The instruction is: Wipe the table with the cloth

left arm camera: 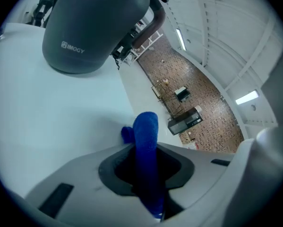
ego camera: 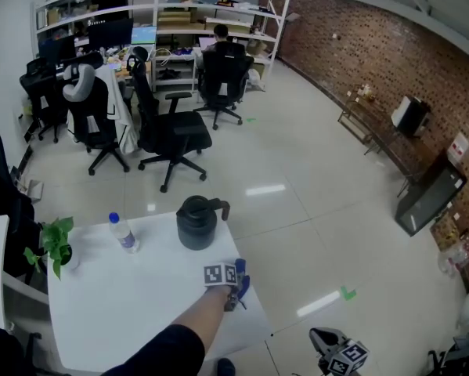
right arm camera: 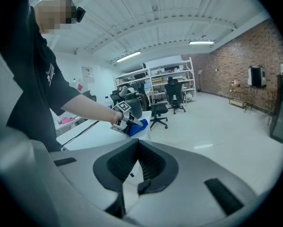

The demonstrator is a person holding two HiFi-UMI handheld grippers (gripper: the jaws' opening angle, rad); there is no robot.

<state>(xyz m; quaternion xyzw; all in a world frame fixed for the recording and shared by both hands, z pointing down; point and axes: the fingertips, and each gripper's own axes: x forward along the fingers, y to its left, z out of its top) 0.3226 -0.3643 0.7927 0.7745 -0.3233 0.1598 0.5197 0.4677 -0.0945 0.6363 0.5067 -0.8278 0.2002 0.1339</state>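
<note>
A blue cloth (ego camera: 243,285) is pinched in my left gripper (ego camera: 234,290), which is shut on it and held at the right edge of the white table (ego camera: 117,304). In the left gripper view the cloth (left arm camera: 146,136) stands up between the jaws, its end resting on the table (left arm camera: 47,112) just short of a dark grey jug (left arm camera: 91,27). My right gripper (ego camera: 337,357) hangs low over the floor, off the table to the right. Its jaws (right arm camera: 138,167) are shut with nothing in them. The right gripper view shows the cloth (right arm camera: 136,127) at the table's corner.
On the table stand the dark grey jug (ego camera: 197,222), a water bottle (ego camera: 124,233) and a small potted plant (ego camera: 55,245) at the left edge. Black office chairs (ego camera: 171,135) and desks fill the room beyond. A glossy floor (ego camera: 312,233) lies to the right.
</note>
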